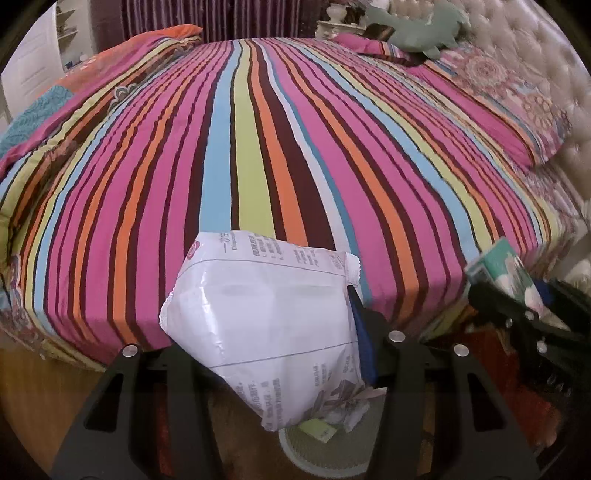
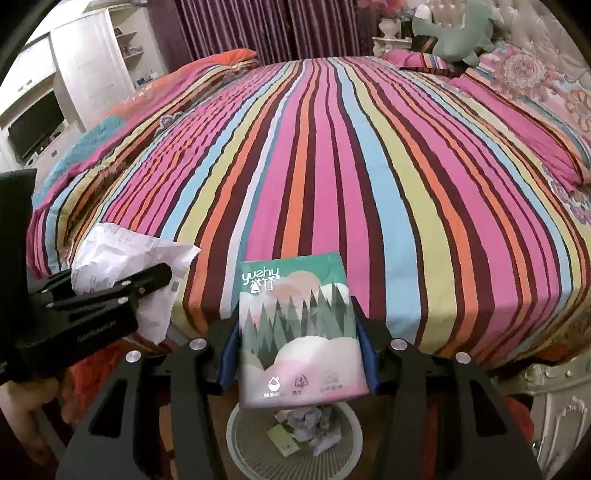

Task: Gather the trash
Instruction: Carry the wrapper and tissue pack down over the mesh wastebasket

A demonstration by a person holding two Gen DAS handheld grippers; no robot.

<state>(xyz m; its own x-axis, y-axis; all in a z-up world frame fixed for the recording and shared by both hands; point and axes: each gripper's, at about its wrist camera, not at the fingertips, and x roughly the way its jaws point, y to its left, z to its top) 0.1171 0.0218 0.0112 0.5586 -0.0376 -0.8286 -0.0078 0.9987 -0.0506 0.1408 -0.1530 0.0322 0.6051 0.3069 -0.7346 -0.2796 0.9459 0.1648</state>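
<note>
Left wrist view: the left gripper had its fingers closed on a white plastic wrapper, held in the air above the bin.
White plastic wrapper: crinkled, printed with small grey text, with a zigzag sealed edge at its upper right; its lower corner hung just over the wastebasket.
Wastebasket: a pale mesh bin on the wooden floor directly below the fingers, holding crumpled paper and a small green slip.
Right wrist view: the right gripper had its blue-padded fingers clamped on both sides of a tissue pack.
Tissue pack: upright, green and pink with a forest print and the word "yuzhu"; it hung above the same wastebasket, whose crumpled paper scraps showed just below the pack's bottom edge.
Neighbour tool: the left gripper appeared at the left edge with the white plastic wrapper in its grip.
Bed: a striped bedspread in pink, blue, yellow, orange and maroon filled the middle distance beyond both held items.
Far end: a green plush toy lay on the pillows by the tufted headboard; purple curtains hung behind, and white shelving stood at far left.
</note>
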